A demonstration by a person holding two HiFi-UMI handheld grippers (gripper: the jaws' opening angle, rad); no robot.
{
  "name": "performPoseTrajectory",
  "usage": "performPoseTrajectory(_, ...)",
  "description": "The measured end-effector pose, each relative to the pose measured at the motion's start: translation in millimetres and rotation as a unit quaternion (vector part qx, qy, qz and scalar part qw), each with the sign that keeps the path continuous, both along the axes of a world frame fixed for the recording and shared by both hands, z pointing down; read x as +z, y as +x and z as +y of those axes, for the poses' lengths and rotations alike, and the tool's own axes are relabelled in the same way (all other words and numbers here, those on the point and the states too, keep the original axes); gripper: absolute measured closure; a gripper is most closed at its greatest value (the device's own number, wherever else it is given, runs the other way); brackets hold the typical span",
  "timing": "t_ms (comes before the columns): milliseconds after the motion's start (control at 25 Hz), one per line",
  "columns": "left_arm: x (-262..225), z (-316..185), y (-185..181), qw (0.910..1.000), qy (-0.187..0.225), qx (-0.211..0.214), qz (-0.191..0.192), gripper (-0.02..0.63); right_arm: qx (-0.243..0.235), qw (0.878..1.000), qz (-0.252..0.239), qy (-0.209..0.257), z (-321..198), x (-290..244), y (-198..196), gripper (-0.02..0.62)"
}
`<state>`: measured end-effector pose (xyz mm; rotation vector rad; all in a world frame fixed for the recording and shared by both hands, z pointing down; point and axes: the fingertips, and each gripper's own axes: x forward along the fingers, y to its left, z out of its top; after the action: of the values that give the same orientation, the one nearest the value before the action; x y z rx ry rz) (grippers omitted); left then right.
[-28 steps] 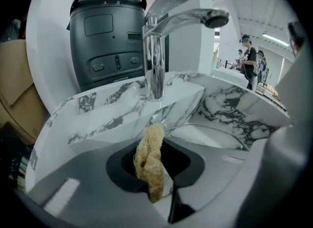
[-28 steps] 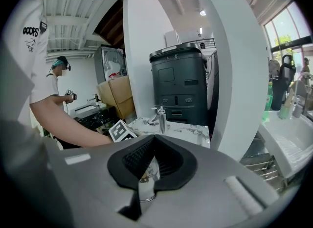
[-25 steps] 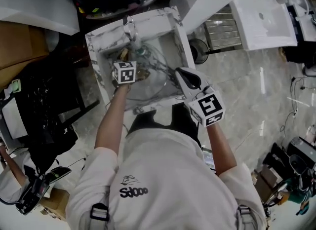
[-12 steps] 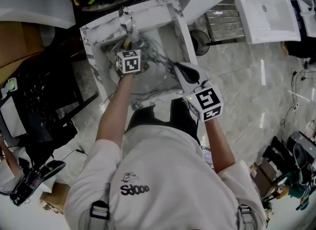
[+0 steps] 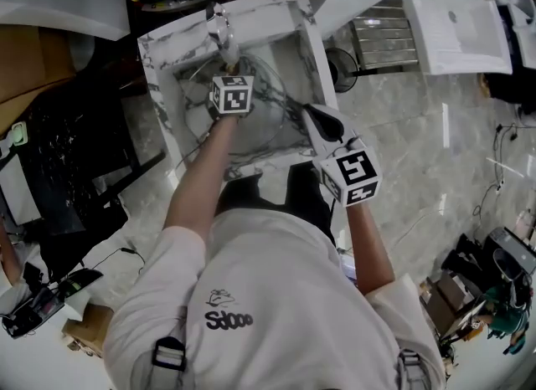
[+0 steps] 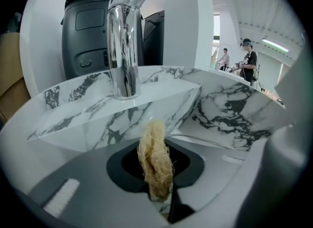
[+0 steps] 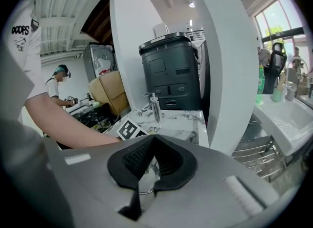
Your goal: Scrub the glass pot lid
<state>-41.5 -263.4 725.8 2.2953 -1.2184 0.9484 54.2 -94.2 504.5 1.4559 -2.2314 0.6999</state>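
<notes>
A: Tongs state?

B: Left tongs closed on a tan fibrous scrubber; the tuft sticks out past the tips. Right tongs closed on the edge of the glass pot lid, with the metal rim band showing in the gap below the pads.

A: Lid location?

B: Inside the marble sink, below the faucet, held by the right tongs at the near side of the basin.

A: Handling notes?

B: Judged rigid, fairly heavy for its thinness, breakable against stone. Glass will likely be slick if wet, so the rim band is the sound place to pinch; the pads look ribbed, which should help. The scrubber is soft and compresses, so it can press without scratching.

A: Gaps in the record?

B: In the head view the glass is almost invisible against the marble veining. Lid knob not located. Cannot tell whether the scrubber touches the glass, whether the lid rests on the basin, or whether water or soap is present.
</notes>
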Motion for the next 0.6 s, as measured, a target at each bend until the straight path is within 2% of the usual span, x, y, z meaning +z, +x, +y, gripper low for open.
performPoseTrajectory(160,-1,4,17,0.9996,-0.006,0.024,0.017,0.545,0.008,1.0,-0.003,0.0,0,2,2,0.592)
performPoseTrajectory(440,-8,25,50,0.9942,-0.017,0.093,0.05,0.545,0.023,1.0,-0.007,0.0,6,3,5,0.592)
performPoseTrajectory(600,-5,34,61,0.9914,-0.019,0.118,0.054,0.545,0.032,0.999,-0.008,0.003,7,3,8,0.592)
